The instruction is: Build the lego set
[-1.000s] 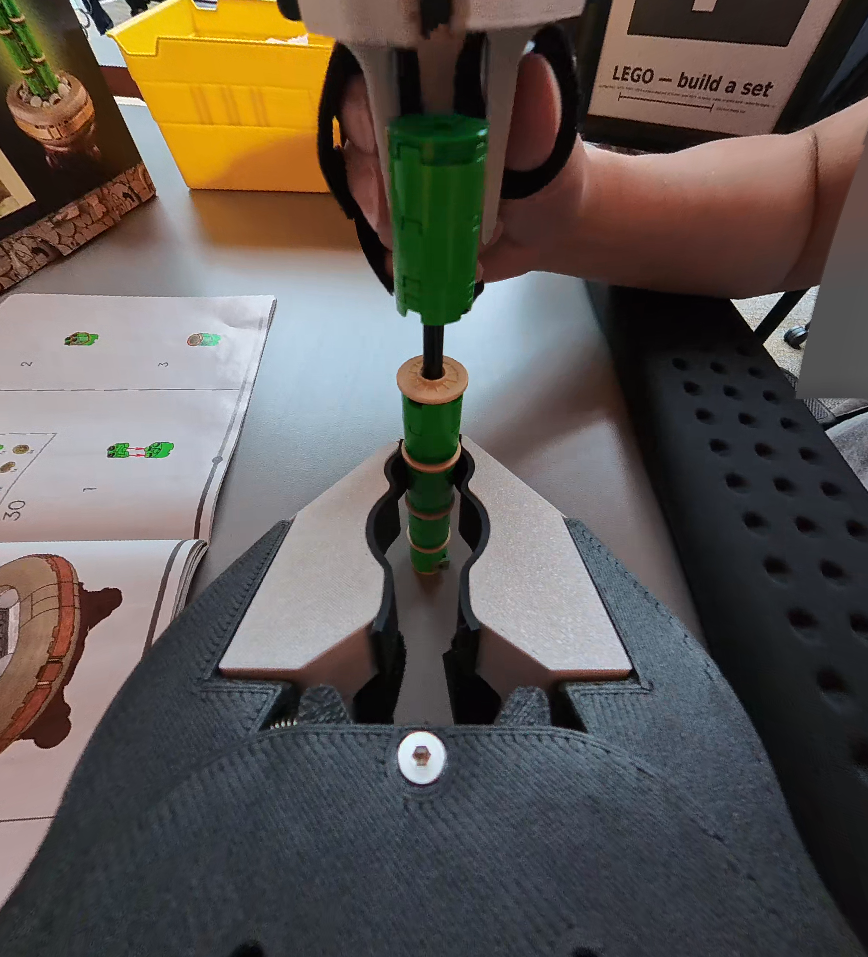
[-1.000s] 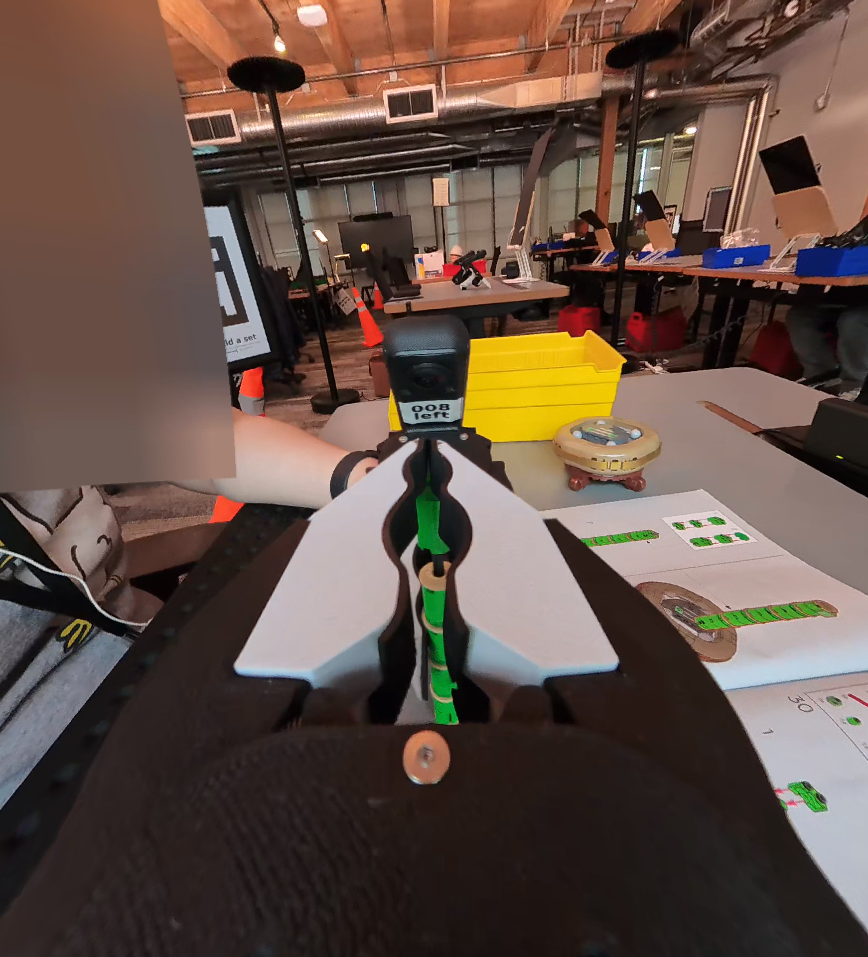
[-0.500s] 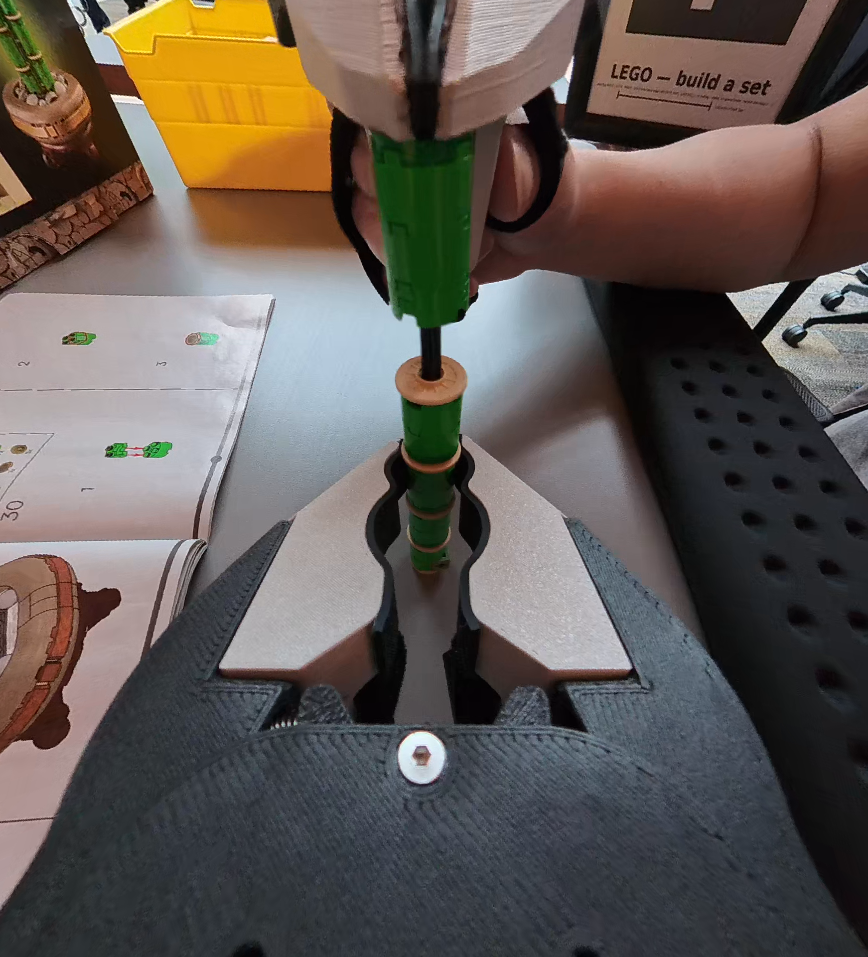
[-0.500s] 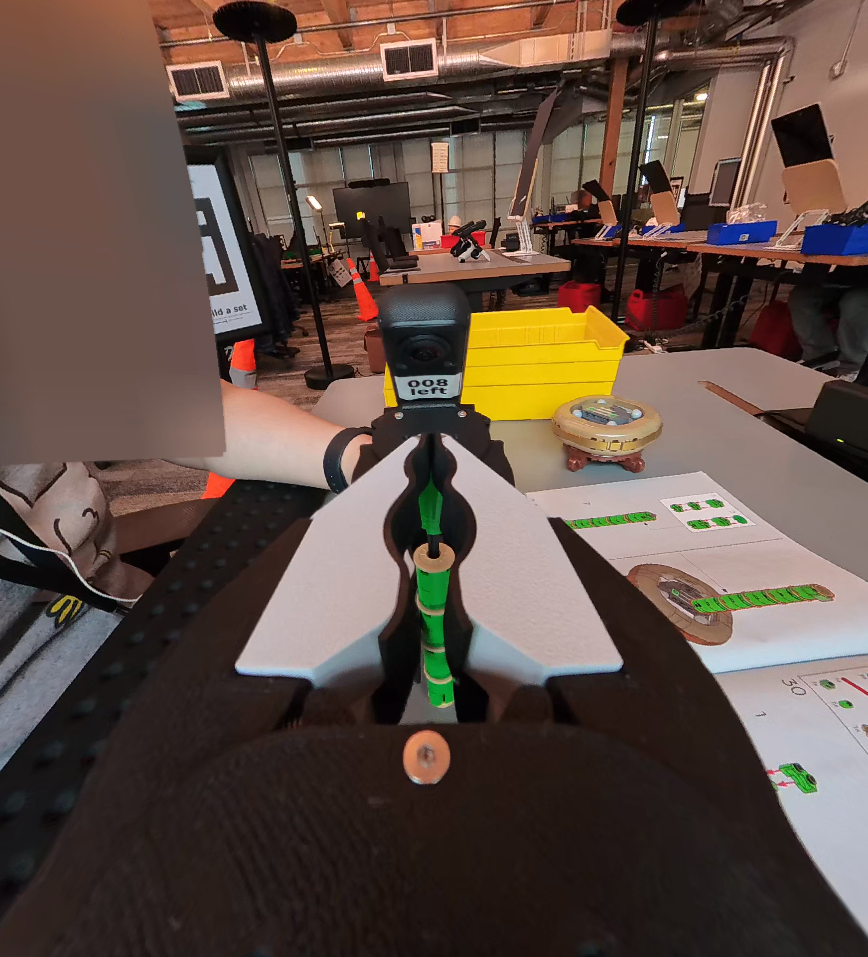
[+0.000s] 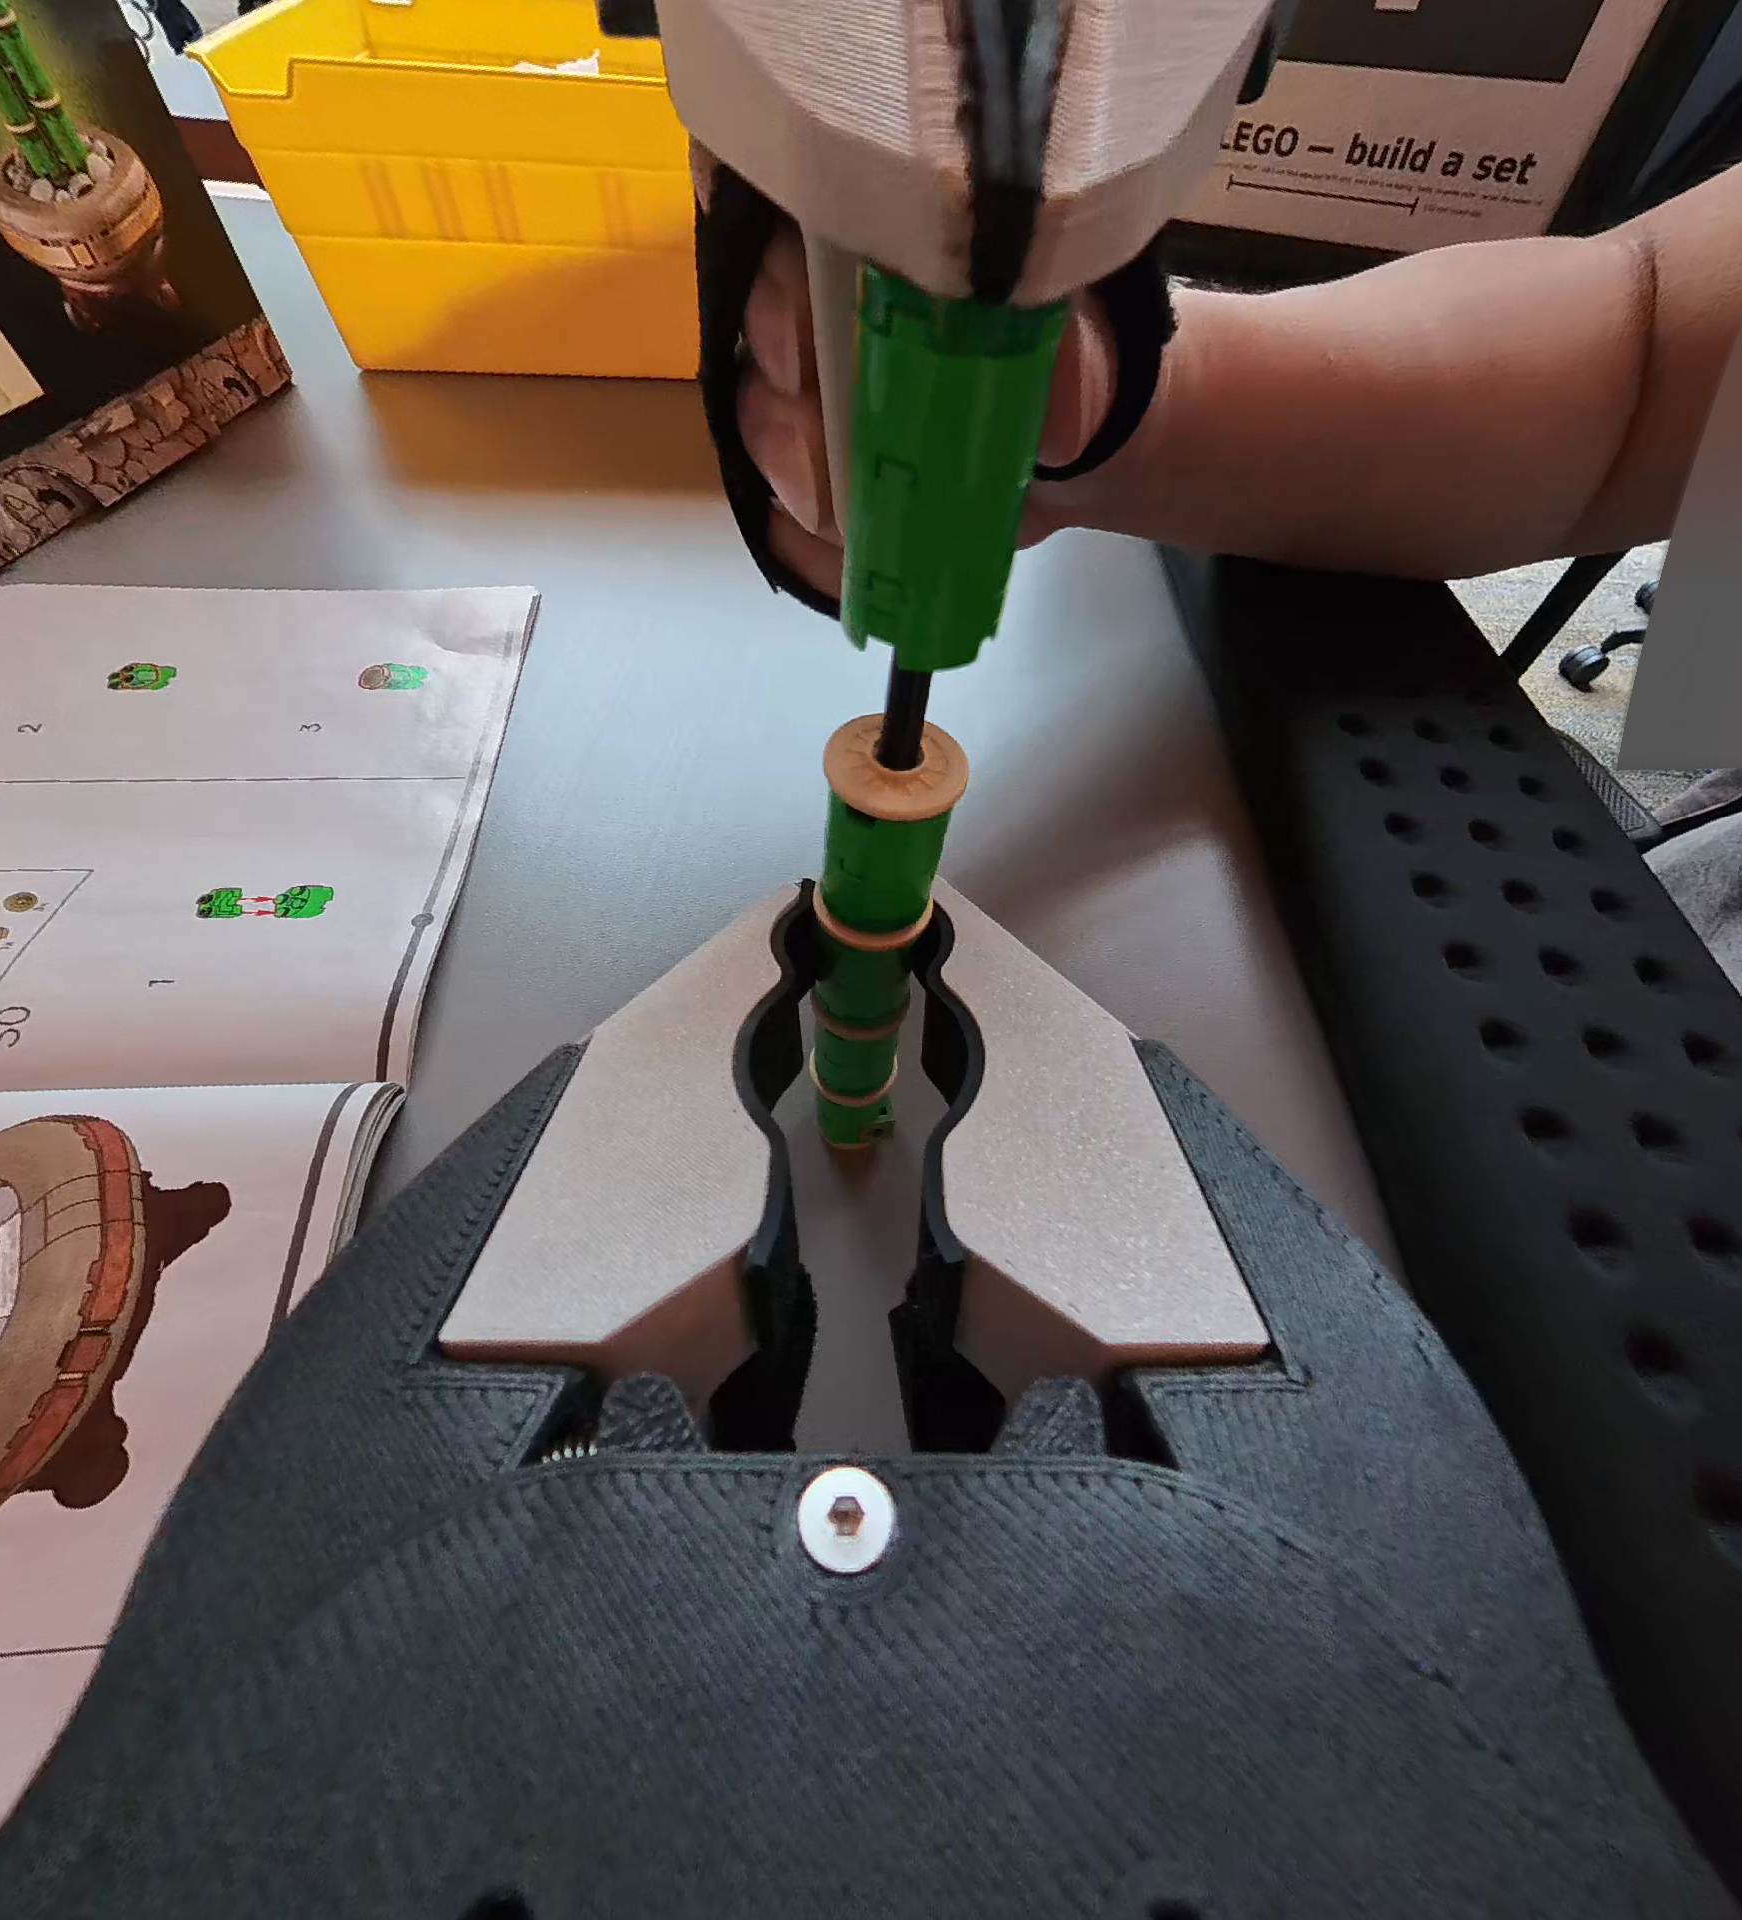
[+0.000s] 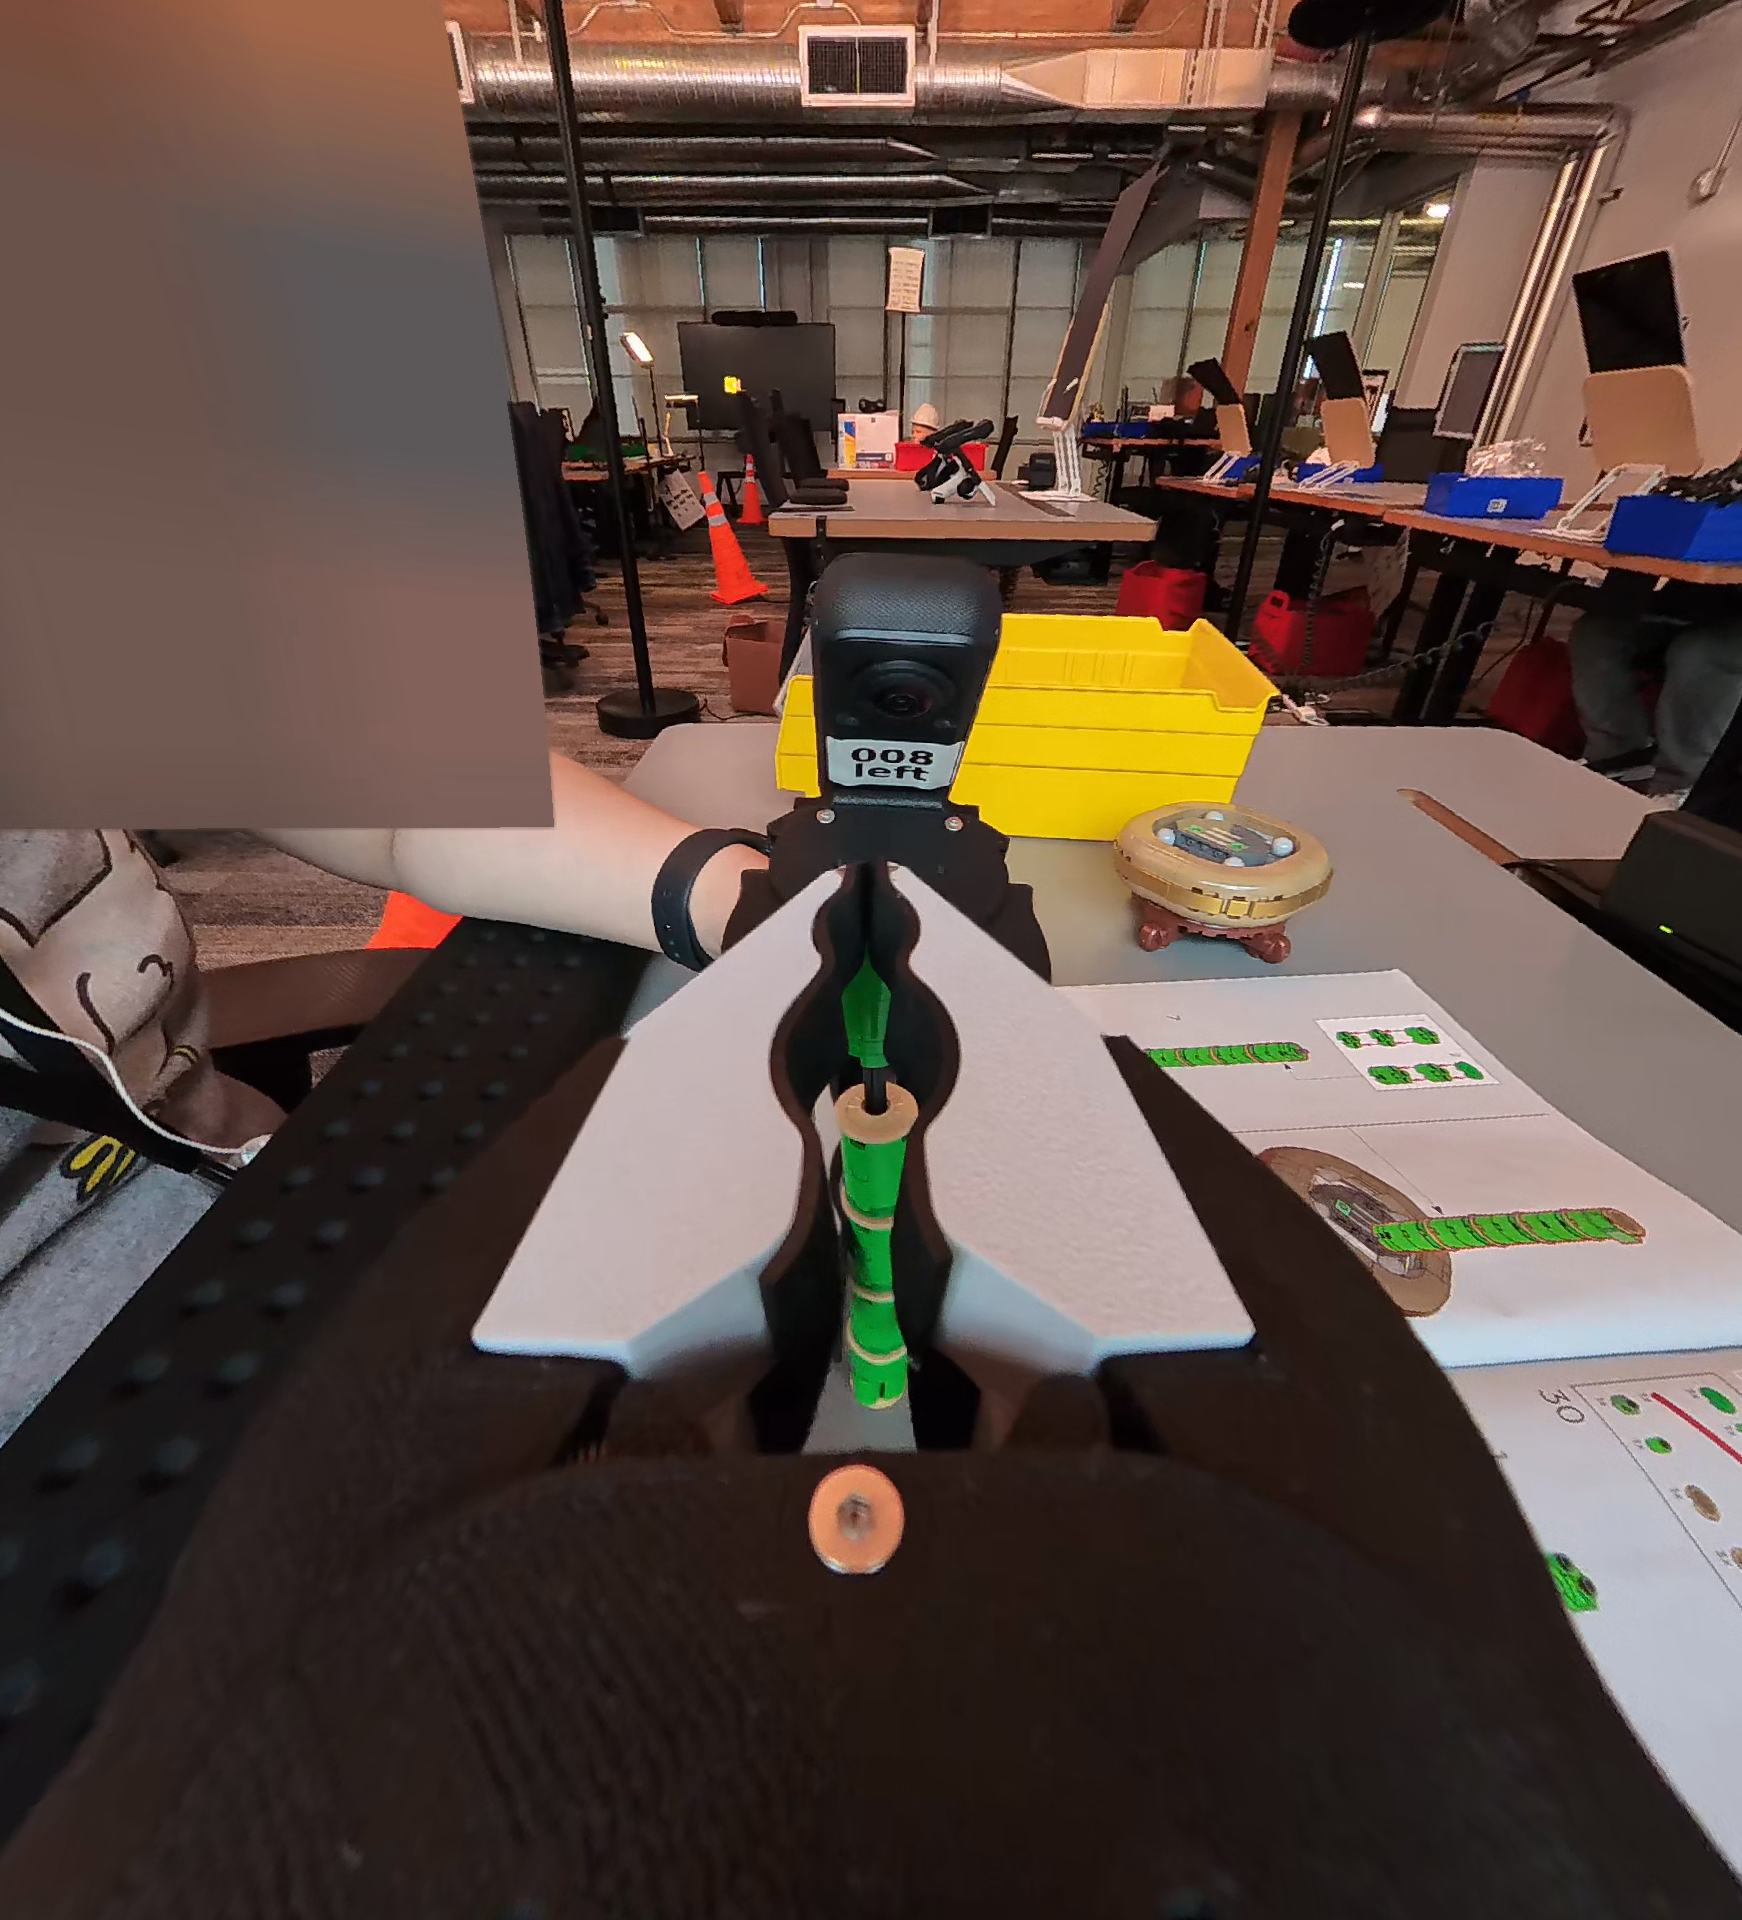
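Note:
My left gripper is shut on a green bamboo stalk with tan rings and holds it upright. A black axle sticks out of the stalk's top tan ring. My right gripper comes from above, shut on a wider green cylinder threaded on that axle, a short gap above the ring. In the right wrist view the right gripper pinches the cylinder, and the stalk shows between its fingers.
An open instruction booklet lies at the left. A yellow bin and the set's box stand behind it. A tan round pot base sits beside the bin. A black perforated pad runs along the right. The gap from one gripper's tips to the other's is roughly 10 cm.
My right gripper has tipped over and come closer to the left camera, still holding the green cylinder on the axle. The gap to the tan ring is about the same. The left gripper has stayed put.

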A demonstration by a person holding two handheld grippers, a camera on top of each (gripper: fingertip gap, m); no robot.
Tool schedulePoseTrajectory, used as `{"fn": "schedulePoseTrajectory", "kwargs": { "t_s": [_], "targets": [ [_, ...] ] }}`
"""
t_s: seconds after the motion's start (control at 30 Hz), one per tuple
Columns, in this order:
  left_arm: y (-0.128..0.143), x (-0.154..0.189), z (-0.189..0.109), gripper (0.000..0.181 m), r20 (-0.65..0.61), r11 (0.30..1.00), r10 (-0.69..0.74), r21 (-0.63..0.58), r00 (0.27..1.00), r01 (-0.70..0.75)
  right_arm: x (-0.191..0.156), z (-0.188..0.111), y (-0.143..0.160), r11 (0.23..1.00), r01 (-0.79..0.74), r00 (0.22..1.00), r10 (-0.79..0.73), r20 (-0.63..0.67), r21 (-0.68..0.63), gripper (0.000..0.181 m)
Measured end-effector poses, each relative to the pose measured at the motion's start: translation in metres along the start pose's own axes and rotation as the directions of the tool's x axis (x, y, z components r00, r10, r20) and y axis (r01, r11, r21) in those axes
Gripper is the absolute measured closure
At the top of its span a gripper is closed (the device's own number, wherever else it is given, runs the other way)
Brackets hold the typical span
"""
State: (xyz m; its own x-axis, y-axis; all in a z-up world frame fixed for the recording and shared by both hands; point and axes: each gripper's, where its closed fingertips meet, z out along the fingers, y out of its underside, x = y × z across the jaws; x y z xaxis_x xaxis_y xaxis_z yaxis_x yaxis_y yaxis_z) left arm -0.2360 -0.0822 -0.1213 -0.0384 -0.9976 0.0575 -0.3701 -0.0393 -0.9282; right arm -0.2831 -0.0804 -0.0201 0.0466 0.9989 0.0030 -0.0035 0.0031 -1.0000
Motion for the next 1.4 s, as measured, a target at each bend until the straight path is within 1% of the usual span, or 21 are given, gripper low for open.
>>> {"fn": "schedulePoseTrajectory", "kwargs": {
  "t_s": [0.37, 0.43, 0.53, 0.6, 0.63, 0.67, 0.7, 0.77, 0.9, 1.07, 1.17, 1.2, 1.4],
  "targets": [
    [0.000, 0.000, 0.000, 0.165, 0.000, 1.000, -0.005, -0.001, 1.000, 0.005, 0.001, -0.002, 0.002, 1.000, 0.013, 1.000, -0.013, -0.004, 0.002, 0.179],
    [0.000, 0.000, 0.000, 0.165, -0.002, 1.000, -0.009, -0.001, 1.000, 0.009, 0.005, -0.002, 0.001, 1.000, -0.010, 1.000, 0.010, -0.012, 0.015, 0.180],
    [0.000, -0.001, 0.000, 0.165, -0.003, 1.000, -0.014, -0.001, 1.000, 0.014, 0.007, -0.002, -0.001, 0.997, -0.059, 0.998, 0.059, 0.012, 0.048, 0.181],
    [0.000, -0.002, 0.000, 0.165, -0.001, 1.000, -0.012, -0.002, 1.000, 0.012, 0.008, -0.003, -0.003, 0.997, -0.043, 0.999, 0.043, -0.004, 0.056, 0.181],
    [0.000, -0.001, 0.000, 0.165, -0.002, 1.000, -0.010, -0.002, 1.000, 0.010, 0.008, -0.005, -0.005, 0.995, -0.058, 0.998, 0.058, 0.003, 0.082, 0.176],
    [0.000, -0.001, 0.000, 0.165, -0.002, 1.000, -0.007, -0.002, 1.000, 0.007, 0.012, -0.006, -0.008, 0.990, -0.082, 0.996, 0.084, -0.011, 0.111, 0.164],
    [0.000, -0.001, 0.000, 0.165, -0.002, 1.000, -0.004, -0.002, 1.000, 0.004, 0.015, -0.008, -0.011, 0.987, -0.096, 0.995, 0.099, -0.019, 0.130, 0.155],
    [0.000, -0.001, -0.001, 0.165, 0.001, 1.000, 0.006, -0.003, 1.000, -0.006, 0.014, -0.011, -0.013, 0.988, -0.075, 0.997, 0.077, -0.009, 0.136, 0.156],
    [0.000, -0.001, -0.001, 0.165, 0.002, 1.000, 0.011, -0.004, 1.000, -0.011, 0.010, -0.008, -0.005, 0.996, -0.033, 0.999, 0.033, -0.006, 0.078, 0.155],
    [0.000, -0.001, -0.001, 0.165, 0.000, 1.000, 0.008, -0.004, 1.000, -0.008, 0.010, 0.000, 0.004, 0.998, -0.049, 0.999, 0.049, -0.016, 0.036, 0.152],
    [0.000, -0.001, -0.001, 0.165, 0.001, 1.000, 0.008, -0.004, 1.000, -0.008, 0.011, 0.002, 0.008, 0.999, -0.048, 0.999, 0.048, -0.022, 0.019, 0.157],
    [0.000, -0.001, -0.001, 0.165, 0.001, 1.000, 0.007, -0.004, 1.000, -0.007, 0.009, 0.002, 0.009, 0.999, -0.046, 0.999, 0.046, -0.016, 0.013, 0.165],
    [0.000, -0.001, -0.001, 0.165, 0.000, 1.000, 0.004, -0.003, 1.000, -0.004, 0.007, 0.002, 0.010, 0.999, -0.035, 0.999, 0.035, 0.003, 0.014, 0.165]
  ]
}}
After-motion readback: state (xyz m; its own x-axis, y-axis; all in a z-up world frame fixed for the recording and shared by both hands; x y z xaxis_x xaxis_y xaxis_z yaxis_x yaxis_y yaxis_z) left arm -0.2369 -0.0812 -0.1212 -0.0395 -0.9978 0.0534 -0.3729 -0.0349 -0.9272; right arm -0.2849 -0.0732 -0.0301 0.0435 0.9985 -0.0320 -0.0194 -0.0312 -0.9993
